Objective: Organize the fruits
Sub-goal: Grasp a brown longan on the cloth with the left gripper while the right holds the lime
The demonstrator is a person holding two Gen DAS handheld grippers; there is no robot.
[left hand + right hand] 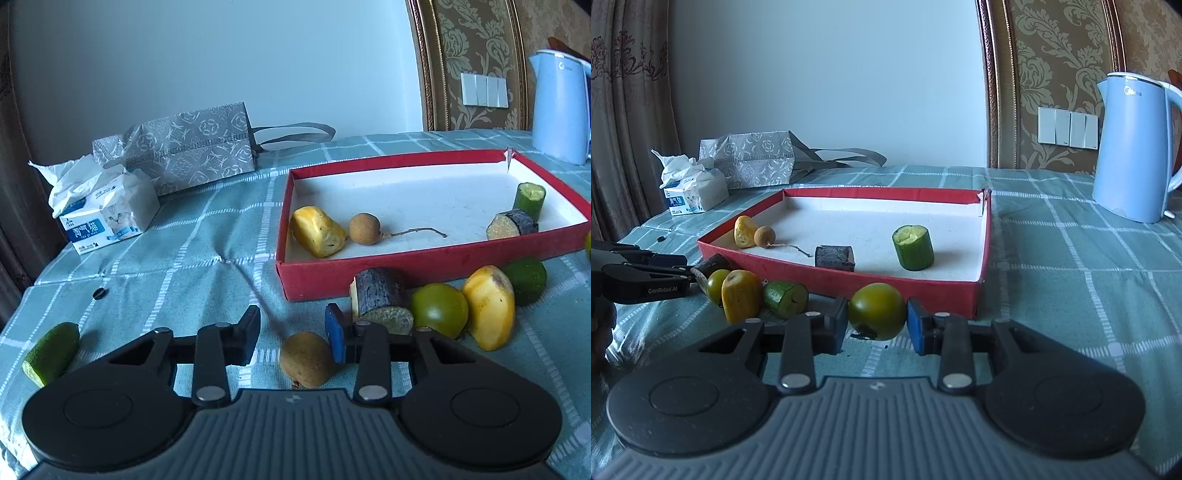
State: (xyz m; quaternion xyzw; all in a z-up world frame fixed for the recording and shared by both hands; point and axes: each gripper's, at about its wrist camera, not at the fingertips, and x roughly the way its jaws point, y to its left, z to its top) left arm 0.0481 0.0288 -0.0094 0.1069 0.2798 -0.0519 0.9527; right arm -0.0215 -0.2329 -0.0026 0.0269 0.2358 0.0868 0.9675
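Note:
My left gripper (291, 332) is open low over the tablecloth. A brown longan (306, 358) lies between its fingers, against the blue right pad, with a gap to the left pad. My right gripper (877, 321) is shut on a round green fruit (877, 312) just in front of the red box (886, 284). The red box (406, 258) holds a yellow piece (317, 230), a stemmed longan (364, 228), a dark eggplant piece (511, 225) and a cucumber piece (530, 199). Outside its front wall lie an eggplant chunk (380, 299), a green fruit (439, 310), a yellow piece (489, 306) and a cucumber piece (526, 278).
A cucumber piece (51, 352) lies alone near the table's left edge, with a small black ring (99, 293) beyond it. A tissue pack (107, 218) and a grey gift bag (184, 151) stand at the back left. A blue kettle (1134, 147) stands at the back right.

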